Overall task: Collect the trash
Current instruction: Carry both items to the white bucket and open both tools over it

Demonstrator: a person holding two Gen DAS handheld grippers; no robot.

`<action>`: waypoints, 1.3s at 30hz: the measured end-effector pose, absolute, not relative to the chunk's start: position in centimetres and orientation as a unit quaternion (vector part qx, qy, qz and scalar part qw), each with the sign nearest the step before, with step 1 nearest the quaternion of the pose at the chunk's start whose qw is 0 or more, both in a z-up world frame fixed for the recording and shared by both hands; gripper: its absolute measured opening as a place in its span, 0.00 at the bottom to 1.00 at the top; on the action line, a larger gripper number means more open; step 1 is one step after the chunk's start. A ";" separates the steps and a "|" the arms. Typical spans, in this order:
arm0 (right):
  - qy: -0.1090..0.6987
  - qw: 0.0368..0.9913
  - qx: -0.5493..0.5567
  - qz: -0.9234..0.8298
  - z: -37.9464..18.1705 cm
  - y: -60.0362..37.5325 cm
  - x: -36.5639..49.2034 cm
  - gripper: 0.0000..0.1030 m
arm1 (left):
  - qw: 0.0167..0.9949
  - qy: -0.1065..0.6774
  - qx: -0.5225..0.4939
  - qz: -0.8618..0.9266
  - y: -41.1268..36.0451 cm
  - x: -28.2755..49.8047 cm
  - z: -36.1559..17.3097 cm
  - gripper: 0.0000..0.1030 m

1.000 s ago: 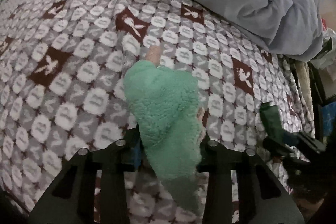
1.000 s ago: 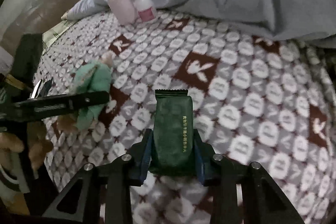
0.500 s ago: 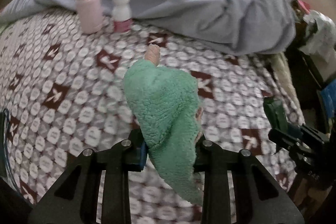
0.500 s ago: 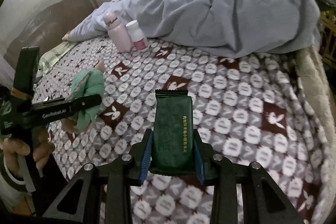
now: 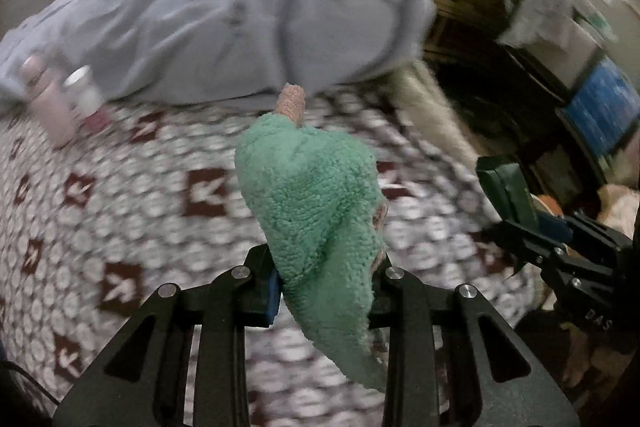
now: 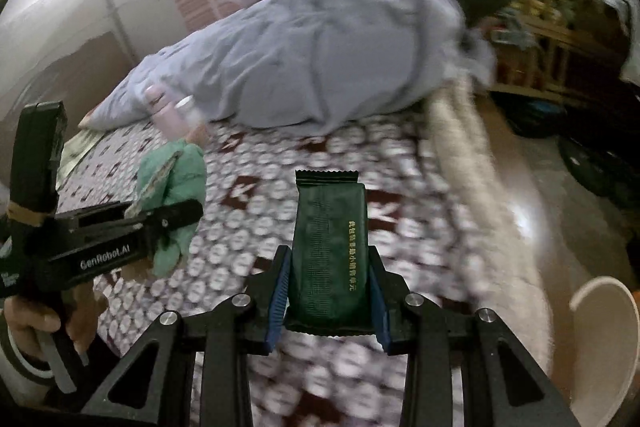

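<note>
The bed (image 6: 360, 163) fills most of both views, spread with a grey and dark red patterned blanket (image 5: 120, 207) that is blurred in both pictures. A rumpled pale blue duvet (image 6: 320, 55) lies heaped across the far part of the bed. Along the bed's right edge runs a fluffy cream trim (image 6: 492, 195), and beyond it is a shiny brown floor (image 6: 560, 187). The rim of a white bin (image 6: 600, 311) shows at the lower right of the right wrist view, down on the floor beside the bed.

At the foot of the duvet, on the blanket, stand a pink bottle (image 5: 48, 99) and a smaller white bottle (image 5: 82, 91), just beside each other and too blurred to read.

The left claw (image 5: 326, 291) is clamped on a green fleecy sock (image 5: 316, 211), which sticks up and forward from between its fingers above the blanket, with a pinkish tip (image 5: 292, 103) at its far end. In the right wrist view the same sock (image 6: 176, 187) hangs from the left claw (image 6: 180, 215) at the left, with the person's hand (image 6: 48, 323) on the handle below.

The right claw (image 6: 330, 287) is closed around a dark green snack wrapper (image 6: 330, 243), held upright between the blue pads (image 6: 280, 291), its serrated top edge uppermost and gold lettering down one side. The left wrist view shows this wrapper (image 5: 504, 191) at the far right, held in the right claw (image 5: 532, 227).
</note>
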State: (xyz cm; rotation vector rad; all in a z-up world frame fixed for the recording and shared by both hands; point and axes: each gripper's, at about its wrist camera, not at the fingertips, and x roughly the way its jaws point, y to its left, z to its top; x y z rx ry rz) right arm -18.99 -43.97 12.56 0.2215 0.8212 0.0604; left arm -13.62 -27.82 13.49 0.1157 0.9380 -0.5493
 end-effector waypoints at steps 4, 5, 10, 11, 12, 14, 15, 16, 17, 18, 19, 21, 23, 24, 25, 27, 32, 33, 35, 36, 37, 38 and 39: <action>0.394 0.911 0.126 -0.011 12.7 -47.6 -21.2 0.33 | 0.845 0.440 0.074 -0.296 -32.4 -14.7 13.8 0.26; 0.392 0.910 0.130 -0.020 12.7 -48.4 -21.8 0.33 | 0.841 0.439 0.080 -0.306 -33.7 -15.0 13.9 0.26; 0.385 0.907 0.151 -0.077 12.6 -53.3 -25.3 0.33 | 0.823 0.434 0.103 -0.352 -40.1 -16.8 14.0 0.26; 0.384 0.905 0.156 -0.091 12.5 -54.4 -26.1 0.33 | 0.820 0.431 0.109 -0.360 -41.4 -17.3 14.1 0.26; 0.384 0.904 0.161 -0.100 12.4 -55.4 -26.8 0.33 | 0.817 0.429 0.114 -0.368 -42.5 -17.7 14.1 0.26; 0.384 0.899 0.173 -0.122 12.0 -57.4 -28.3 0.33 | 0.809 0.426 0.125 -0.385 -44.8 -18.6 14.1 0.26; 0.383 0.897 0.178 -0.133 11.9 -58.4 -29.0 0.33 | 0.806 0.423 0.133 -0.391 -45.9 -19.0 14.1 0.26; 0.381 0.895 0.184 -0.143 11.7 -59.3 -29.8 0.33 | 0.804 0.421 0.139 -0.397 -46.9 -19.4 14.1 0.26; 0.380 0.893 0.190 -0.151 11.6 -60.1 -30.3 0.33 | 0.801 0.419 0.146 -0.403 -47.9 -19.8 14.0 0.26; 0.379 0.891 0.196 -0.158 11.4 -60.9 -30.9 0.33 | 0.797 0.417 0.152 -0.409 -48.9 -20.2 14.0 0.26; 0.379 0.887 0.202 -0.168 11.2 -61.8 -31.6 0.33 | 0.795 0.416 0.156 -0.413 -49.6 -20.5 13.9 0.26; 0.379 0.884 0.208 -0.181 10.9 -62.9 -32.5 0.33 | 0.790 0.413 0.165 -0.422 -51.2 -21.0 13.7 0.26; 0.378 0.879 0.217 -0.194 10.6 -64.0 -33.4 0.33 | 0.785 0.412 0.172 -0.429 -52.5 -21.4 13.5 0.26; 0.377 0.877 0.222 -0.200 10.4 -64.5 -34.0 0.33 | 0.783 0.411 0.176 -0.433 -53.0 -21.7 13.3 0.26; 0.377 0.875 0.224 -0.203 10.2 -64.9 -34.3 0.33 | 0.781 0.411 0.180 -0.436 -53.6 -21.7 13.1 0.26; 0.378 0.871 0.231 -0.212 9.8 -65.9 -35.0 0.33 | 0.775 0.411 0.186 -0.443 -54.8 -22.1 12.8 0.26; 0.378 0.864 0.243 -0.226 9.0 -67.2 -35.7 0.34 | 0.764 0.416 0.197 -0.453 -57.1 -22.7 12.0 0.26; 0.378 0.863 0.246 -0.228 8.8 -67.5 -35.9 0.33 | 0.762 0.417 0.199 -0.454 -57.4 -22.8 11.8 0.26; 0.378 0.861 0.250 -0.231 8.5 -67.8 -35.9 0.33 | 0.759 0.418 0.204 -0.456 -58.1 -23.0 11.5 0.26; 0.379 0.860 0.252 -0.232 8.4 -67.8 -36.0 0.33 | 0.758 0.418 0.206 -0.457 -58.3 -23.1 11.3 0.26; 0.380 0.859 0.253 -0.233 8.2 -68.0 -36.0 0.33 | 0.756 0.418 0.208 -0.458 -58.5 -23.1 11.2 0.26; 0.381 0.857 0.255 -0.233 8.0 -68.1 -36.1 0.33 | 0.756 0.418 0.211 -0.458 -58.7 -23.3 11.0 0.26; 0.382 0.857 0.256 -0.234 7.8 -68.2 -36.1 0.33 | 0.755 0.418 0.214 -0.458 -58.9 -23.3 10.9 0.26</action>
